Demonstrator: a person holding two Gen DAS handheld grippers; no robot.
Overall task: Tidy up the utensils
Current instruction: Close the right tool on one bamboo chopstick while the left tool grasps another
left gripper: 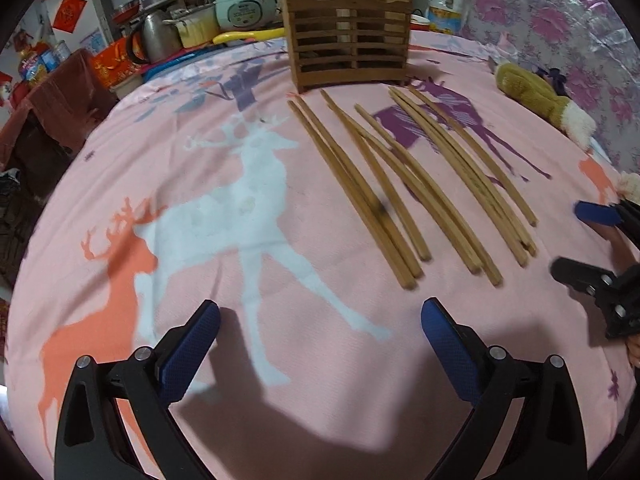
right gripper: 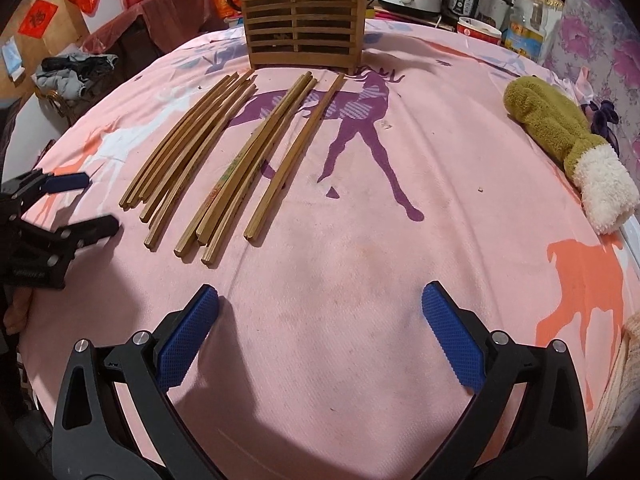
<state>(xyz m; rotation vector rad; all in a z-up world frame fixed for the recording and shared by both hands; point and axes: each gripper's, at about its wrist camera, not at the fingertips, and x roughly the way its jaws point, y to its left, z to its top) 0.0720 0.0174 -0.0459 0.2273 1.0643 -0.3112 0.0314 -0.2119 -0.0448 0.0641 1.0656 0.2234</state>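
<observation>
Both hand-held grippers hover over a pink deer-print cloth (right gripper: 360, 264). The left gripper (left gripper: 320, 340), blue pads spread wide, holds nothing; the right gripper (right gripper: 320, 328) is equally wide open and empty. A loose spread of long wooden chopsticks (left gripper: 400, 184) lies ahead of the left gripper, slightly to its right, and ahead-left of the right gripper. Beyond their far tips stands a slatted brown wooden utensil holder (left gripper: 348, 36). An olive-green plush mitten with white cuff (right gripper: 568, 140) lies far right of the right gripper.
</observation>
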